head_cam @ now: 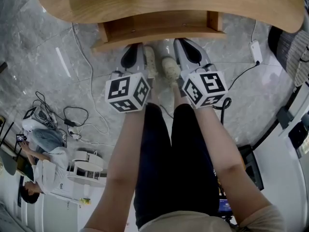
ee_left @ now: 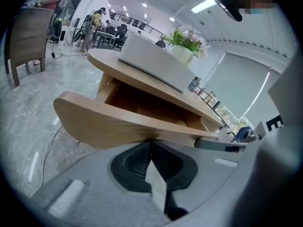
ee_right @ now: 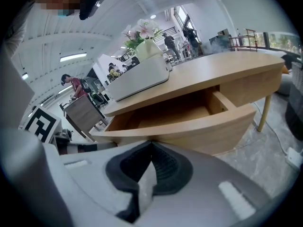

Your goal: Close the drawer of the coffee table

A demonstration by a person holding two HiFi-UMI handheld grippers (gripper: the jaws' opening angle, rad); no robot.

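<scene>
Left gripper [ee_left: 150,141] jaws closed, empty, tips against open drawer [head_cam: 159,32] front, right gripper [ee_right: 151,142] likewise, just beside

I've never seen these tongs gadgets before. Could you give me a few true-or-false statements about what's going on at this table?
1. The drawer of the table is pulled out. True.
2. The left tongs are gripping a cup. False: they are shut with nothing between them.
3. The left tongs and the right tongs both have their tips at the drawer's front. True.
4. The drawer is packed with things. False: the part of its inside that shows is bare wood.
5. A pot of flowers stands on the table. True.
</scene>
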